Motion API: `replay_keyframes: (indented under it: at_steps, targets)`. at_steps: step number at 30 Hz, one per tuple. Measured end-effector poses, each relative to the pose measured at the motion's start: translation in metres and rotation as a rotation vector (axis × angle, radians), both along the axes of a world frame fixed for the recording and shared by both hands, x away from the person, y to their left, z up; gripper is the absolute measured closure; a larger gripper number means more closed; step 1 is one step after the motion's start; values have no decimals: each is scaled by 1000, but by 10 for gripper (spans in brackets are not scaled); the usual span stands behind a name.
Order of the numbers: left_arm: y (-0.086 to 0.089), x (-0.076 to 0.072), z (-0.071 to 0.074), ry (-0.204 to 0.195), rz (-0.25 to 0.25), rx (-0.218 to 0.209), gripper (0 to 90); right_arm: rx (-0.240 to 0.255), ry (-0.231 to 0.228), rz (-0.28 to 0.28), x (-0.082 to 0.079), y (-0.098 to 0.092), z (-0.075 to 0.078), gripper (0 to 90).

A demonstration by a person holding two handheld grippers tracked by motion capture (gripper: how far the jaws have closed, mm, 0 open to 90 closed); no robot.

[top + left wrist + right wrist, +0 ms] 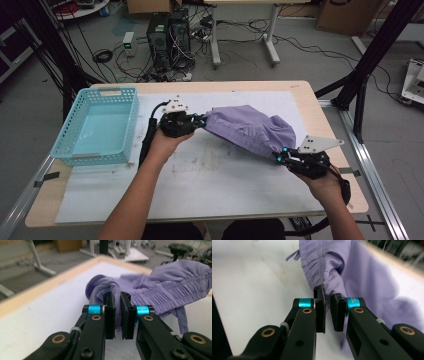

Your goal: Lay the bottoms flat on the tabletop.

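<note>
Both the left gripper (199, 120) and right gripper (281, 156) had clamped thin edges of the purple garment (250, 129), which I feared might slip free if stretched toward the far-left basket (75, 131).

1. Lilac shorts (252, 127), thin crumpled fabric, gathered elastic waistband (172, 290) with a loose drawstring tail hanging from it.
2. State: pinched at two points, stretched between the left gripper (200, 120) and the right gripper (281, 156); both sets of jaws closed on fabric.
3. Pose: draped in a hump, high in the middle and sagging toward each pinch point, partly lifted off the surface.
4. Place: left gripper's pads hold the waistband end, cloth bunched just beyond its tips (117, 312); right gripper's pads hold a fold of the gathered edge (327, 312), the rest spreading away ahead and to the side of its jaws.
</note>
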State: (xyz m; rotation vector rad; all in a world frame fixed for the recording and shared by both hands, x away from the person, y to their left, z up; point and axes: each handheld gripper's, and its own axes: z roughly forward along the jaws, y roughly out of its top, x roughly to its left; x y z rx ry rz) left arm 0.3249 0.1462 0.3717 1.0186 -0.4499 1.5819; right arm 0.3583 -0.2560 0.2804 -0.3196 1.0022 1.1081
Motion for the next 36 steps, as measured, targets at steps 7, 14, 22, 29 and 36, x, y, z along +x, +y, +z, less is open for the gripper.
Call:
replay_keyframes:
  at_steps: [7, 14, 22, 29, 36]
  targets:
    - [23, -59, -26, -137, -64, -22, 833, -29, -141, 36, -66, 16, -7, 845]
    - [21, -43, -7, -56, -32, -69, 627, 33, -36, 39, -51, 28, 30, 843]
    - [15, 9, 9, 73, 40, -90, 487, 227, 134, -45, 7, 27, 106, 843]
    - [9, 37, 13, 130, 113, -74, 482, 412, 132, -30, 22, 9, 141, 552]
    - [-10, 67, 19, 173, 216, -15, 534, 339, 109, 2, 13, -4, 106, 545]
